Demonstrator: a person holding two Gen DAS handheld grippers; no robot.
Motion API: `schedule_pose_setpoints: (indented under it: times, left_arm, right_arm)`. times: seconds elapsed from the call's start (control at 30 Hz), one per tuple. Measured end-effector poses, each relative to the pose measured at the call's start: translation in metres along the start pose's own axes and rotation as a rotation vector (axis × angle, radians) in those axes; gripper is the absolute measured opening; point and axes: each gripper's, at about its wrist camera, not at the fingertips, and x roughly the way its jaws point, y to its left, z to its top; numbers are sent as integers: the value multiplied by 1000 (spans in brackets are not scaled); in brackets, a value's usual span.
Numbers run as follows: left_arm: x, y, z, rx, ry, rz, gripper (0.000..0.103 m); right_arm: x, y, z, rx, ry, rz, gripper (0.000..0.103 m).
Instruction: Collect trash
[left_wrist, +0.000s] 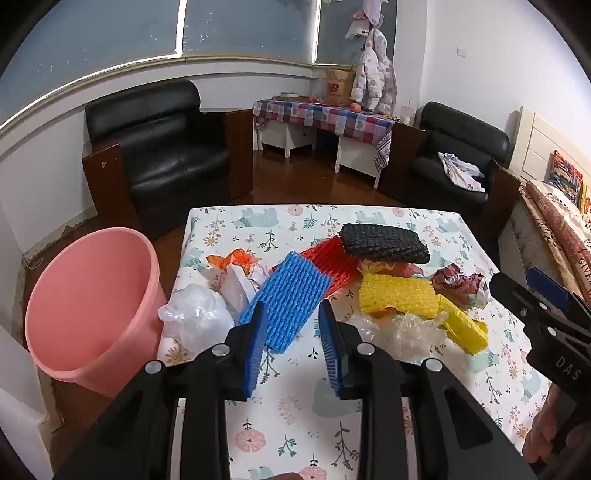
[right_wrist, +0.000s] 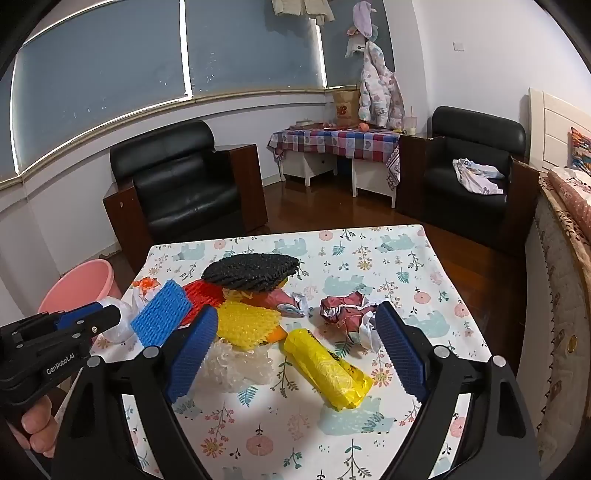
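Trash lies heaped on the floral-cloth table (left_wrist: 295, 413). A blue foam net (left_wrist: 291, 295) is flanked by a red one (left_wrist: 332, 266), a black one (left_wrist: 384, 242), a yellow one (right_wrist: 247, 325), a yellow bag roll (right_wrist: 328, 369), clear crumpled plastic (right_wrist: 236, 365), crumpled red paper (right_wrist: 343, 310) and a white plastic bag (left_wrist: 195, 317). My left gripper (left_wrist: 291, 314) stands open, and the blue net's near end lies between its fingers, with no pad pressing on it. My right gripper (right_wrist: 295, 314) is wide open over the yellow roll and clear plastic.
A pink bucket (left_wrist: 92, 306) stands on the floor off the table's left edge. Beyond the table are two black armchairs (left_wrist: 159, 155) (left_wrist: 458, 158) and a checked-cloth side table (left_wrist: 325, 118). A bed (right_wrist: 565, 229) runs along the right.
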Motion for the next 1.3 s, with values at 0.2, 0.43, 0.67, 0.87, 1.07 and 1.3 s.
schedule_pose_setpoints:
  times: [0.2,0.43,0.67,0.87,1.07,1.3]
  left_arm:
    - [0,-2,0,0,4,-5,28]
    - [1,2,2,-9,1,-10,28]
    - [0,2,2,-10,2,-11,28]
    - [-4,5,2,-14,0,-11,28]
    - [-2,4,1,-15,0,-11,28]
    - [-5,5,2,-19,3,-10,28]
  right_arm:
    - [0,-2,2,5,4,-1,88]
    - [-1,1,1,-3,-6,-4,88]
    - [-3,2,2,-4,-9,-6,88]
    - [-3,0,5,-2,-8,-9,88]
    - [-6,1,3,-1,-31,-19,88]
    - [-9,1,5,-3,-54,-30,88]
